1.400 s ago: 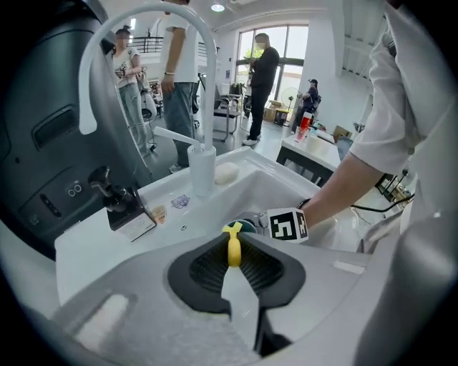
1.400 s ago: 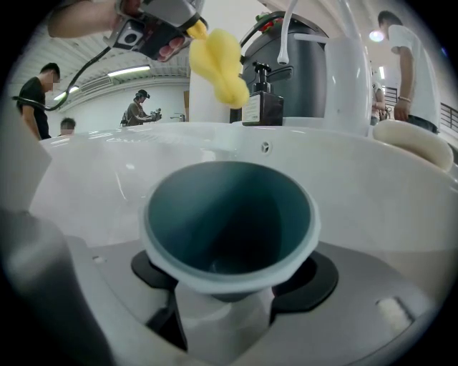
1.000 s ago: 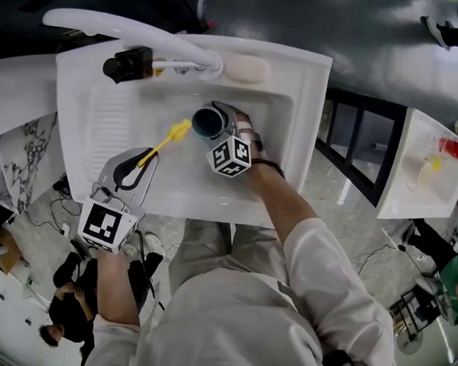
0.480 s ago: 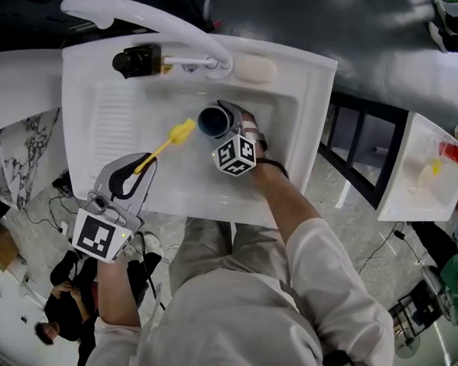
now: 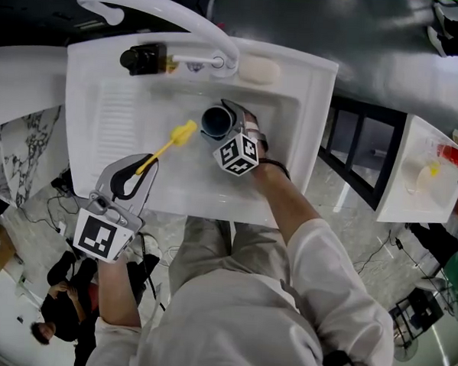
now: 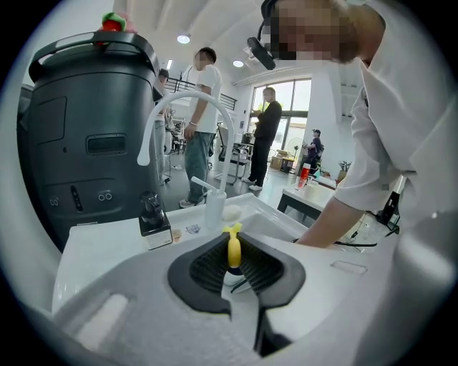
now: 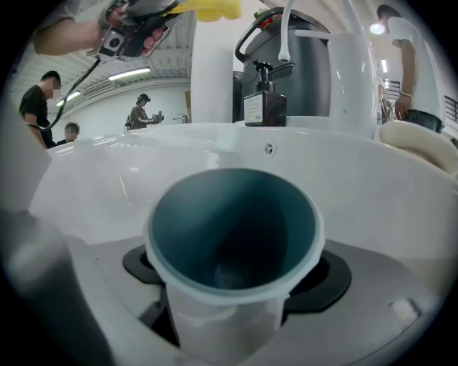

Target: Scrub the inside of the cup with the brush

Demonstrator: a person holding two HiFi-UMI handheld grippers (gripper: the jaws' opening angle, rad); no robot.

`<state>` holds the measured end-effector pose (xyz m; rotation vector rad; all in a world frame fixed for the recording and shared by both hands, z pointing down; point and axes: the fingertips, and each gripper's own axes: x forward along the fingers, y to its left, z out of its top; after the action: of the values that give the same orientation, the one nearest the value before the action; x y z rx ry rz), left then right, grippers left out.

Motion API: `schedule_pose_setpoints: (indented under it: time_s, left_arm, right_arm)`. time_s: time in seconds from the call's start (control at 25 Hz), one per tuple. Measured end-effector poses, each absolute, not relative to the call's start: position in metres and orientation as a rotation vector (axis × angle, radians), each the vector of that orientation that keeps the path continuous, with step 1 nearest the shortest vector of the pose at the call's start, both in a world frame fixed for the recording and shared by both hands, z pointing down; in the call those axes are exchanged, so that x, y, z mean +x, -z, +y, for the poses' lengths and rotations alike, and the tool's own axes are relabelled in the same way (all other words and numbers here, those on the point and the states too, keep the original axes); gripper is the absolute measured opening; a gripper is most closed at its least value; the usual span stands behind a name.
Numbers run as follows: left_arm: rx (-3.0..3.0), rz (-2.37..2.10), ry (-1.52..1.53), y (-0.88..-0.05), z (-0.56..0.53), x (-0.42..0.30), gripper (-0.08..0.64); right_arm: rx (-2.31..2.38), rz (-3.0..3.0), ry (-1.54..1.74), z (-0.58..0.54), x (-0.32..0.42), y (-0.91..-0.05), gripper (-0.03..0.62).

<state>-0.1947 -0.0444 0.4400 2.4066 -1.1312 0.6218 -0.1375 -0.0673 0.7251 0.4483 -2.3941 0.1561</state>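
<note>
Left claw (image 5: 140,166) is clamping the yellow brush (image 5: 166,144), its length pointing at the cup (image 5: 216,121); right claw (image 7: 232,300), jaws just opening wide, is flanking that mouth-up cup

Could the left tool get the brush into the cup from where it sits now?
Probably yes. The left tool grips the brush, whose yellow head hangs just beside the cup over the sink, not touching it. The cup's mouth looks open and uncovered, and nothing lies between them.

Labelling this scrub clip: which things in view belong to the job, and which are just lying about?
In the job: cup, yellow brush, sink.
Lying about: soap bar, dark pump bottle.
</note>
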Motion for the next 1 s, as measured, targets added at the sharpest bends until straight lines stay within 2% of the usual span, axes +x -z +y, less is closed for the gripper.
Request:
schedule_pose_setpoints:
  time_s: [0.4, 1.0]
  left_arm:
    - [2.415, -1.154, -0.594, -0.432, -0.036, -0.199, 0.035]
    - [2.437, -1.205, -0.514, -0.404, -0.032, -0.202, 0.035]
  right_arm:
    - [0.468, -2.396, -0.152, -0.064, -0.131, -0.714, 0.462]
    - [0.526, -2.454, -0.114, -0.069, -0.117, -0.639, 0.460]
